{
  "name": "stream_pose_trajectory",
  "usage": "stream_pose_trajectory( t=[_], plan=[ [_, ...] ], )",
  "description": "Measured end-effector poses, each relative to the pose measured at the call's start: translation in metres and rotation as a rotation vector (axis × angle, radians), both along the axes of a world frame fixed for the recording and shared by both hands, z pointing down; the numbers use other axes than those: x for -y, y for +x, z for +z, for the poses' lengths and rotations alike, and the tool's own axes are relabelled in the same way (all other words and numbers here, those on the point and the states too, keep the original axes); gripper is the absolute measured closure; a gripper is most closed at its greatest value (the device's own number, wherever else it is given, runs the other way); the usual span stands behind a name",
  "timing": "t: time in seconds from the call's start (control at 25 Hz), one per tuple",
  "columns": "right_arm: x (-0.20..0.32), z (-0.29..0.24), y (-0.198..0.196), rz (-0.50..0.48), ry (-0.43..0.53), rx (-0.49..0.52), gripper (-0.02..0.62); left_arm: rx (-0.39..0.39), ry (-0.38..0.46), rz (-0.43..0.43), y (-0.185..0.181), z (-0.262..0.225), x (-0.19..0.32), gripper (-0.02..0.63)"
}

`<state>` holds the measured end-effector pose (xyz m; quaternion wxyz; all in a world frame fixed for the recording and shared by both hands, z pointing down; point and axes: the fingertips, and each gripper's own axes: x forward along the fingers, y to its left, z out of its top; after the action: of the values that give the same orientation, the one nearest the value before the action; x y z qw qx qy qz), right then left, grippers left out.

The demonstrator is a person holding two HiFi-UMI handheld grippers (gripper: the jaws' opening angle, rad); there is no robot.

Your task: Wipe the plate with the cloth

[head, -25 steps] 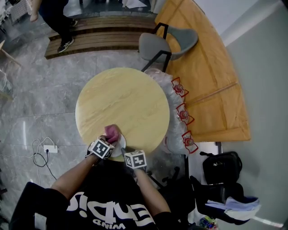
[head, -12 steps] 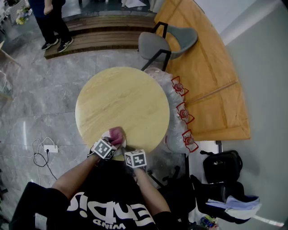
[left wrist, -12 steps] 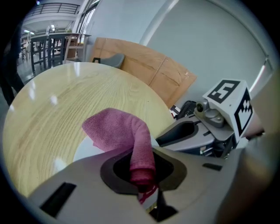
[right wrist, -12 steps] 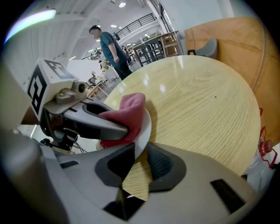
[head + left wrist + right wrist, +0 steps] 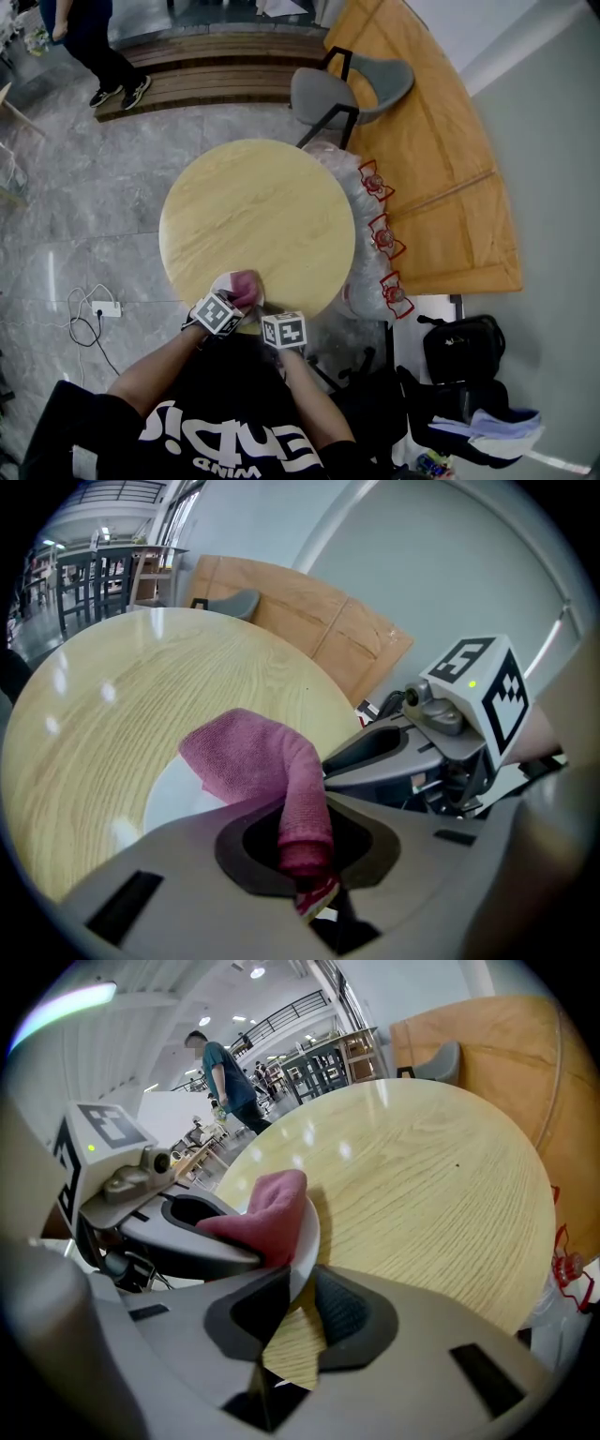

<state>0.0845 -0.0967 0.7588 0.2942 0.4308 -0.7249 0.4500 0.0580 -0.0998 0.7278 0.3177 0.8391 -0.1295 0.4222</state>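
A white plate (image 5: pixel 223 282) sits near the front edge of the round wooden table (image 5: pixel 258 211), tilted up on its right side. A pink cloth (image 5: pixel 246 285) lies on it. My left gripper (image 5: pixel 234 298) is shut on the cloth (image 5: pixel 248 757), which drapes from the jaws (image 5: pixel 305 822) onto the plate (image 5: pixel 178 799). My right gripper (image 5: pixel 268 315) is at the plate's right rim. In the right gripper view the rim (image 5: pixel 307 1239) passes between the closing jaws (image 5: pixel 304 1270), which pinch it. The cloth (image 5: pixel 272 1211) and the left gripper (image 5: pixel 192 1232) show just behind.
A grey chair (image 5: pixel 349 89) stands behind the table. Plastic-wrapped bottles with red labels (image 5: pixel 381 236) are stacked at its right edge, beside a wooden platform (image 5: pixel 441 159). A power strip with cable (image 5: pixel 103 309) lies on the floor at left, a black bag (image 5: pixel 459 349) at right. A person (image 5: pixel 89 37) walks far off.
The left gripper has carried the pink cloth a little to the right across the plate. The right gripper has stayed at the rim. The person in the background has shifted.
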Motion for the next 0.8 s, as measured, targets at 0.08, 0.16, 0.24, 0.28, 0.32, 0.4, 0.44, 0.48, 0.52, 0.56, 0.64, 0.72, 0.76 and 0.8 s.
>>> stream_pose_trajectory(
  t=[0.08,0.16,0.24,0.28,0.32,0.4,0.44,0.48,0.52,0.56,0.64,0.72,0.76,0.8],
  plan=[
    [0.000,0.001,0.001,0.009,-0.003,0.003,0.497,0.003,-0.004,-0.001,-0.001,0.000,-0.003,0.554],
    [-0.001,0.003,0.002,0.014,-0.003,-0.002,0.497,0.003,0.000,0.009,-0.001,0.000,-0.006,0.554],
    [-0.001,0.003,0.002,0.014,0.000,-0.012,0.499,-0.002,-0.003,0.021,0.000,0.003,-0.010,0.554],
    [0.000,0.003,0.002,0.014,0.001,-0.016,0.499,-0.001,-0.008,0.023,0.000,0.003,-0.012,0.554],
    [0.000,0.003,0.002,0.015,0.002,-0.021,0.499,0.004,-0.013,0.022,-0.001,0.003,-0.013,0.554],
    [-0.001,0.003,0.001,0.016,0.004,-0.028,0.499,0.017,-0.022,0.022,-0.004,0.003,-0.017,0.554],
    [0.000,0.002,0.001,0.017,0.005,-0.030,0.500,0.020,-0.028,0.022,-0.005,0.004,-0.020,0.554],
    [0.000,0.001,0.000,0.018,0.008,-0.031,0.499,0.019,-0.034,0.023,-0.006,0.005,-0.023,0.554],
    [0.001,0.000,-0.001,0.019,0.010,-0.033,0.499,0.014,-0.036,0.025,-0.005,0.004,-0.025,0.554],
    [0.001,-0.001,-0.001,0.020,0.011,-0.036,0.499,0.010,-0.033,0.029,-0.005,0.002,-0.025,0.554],
    [0.001,0.000,0.000,0.021,0.013,-0.043,0.499,0.009,-0.034,0.034,-0.006,0.002,-0.028,0.554],
    [0.001,0.000,0.000,0.022,0.014,-0.049,0.499,-0.002,-0.050,0.045,-0.006,0.006,-0.034,0.554],
    [0.001,0.000,0.000,0.023,0.014,-0.050,0.499,0.000,-0.055,0.050,-0.007,0.007,-0.037,0.554],
    [0.001,0.000,0.000,0.024,0.014,-0.050,0.499,0.007,-0.058,0.055,-0.010,0.007,-0.038,0.554]
  ],
)
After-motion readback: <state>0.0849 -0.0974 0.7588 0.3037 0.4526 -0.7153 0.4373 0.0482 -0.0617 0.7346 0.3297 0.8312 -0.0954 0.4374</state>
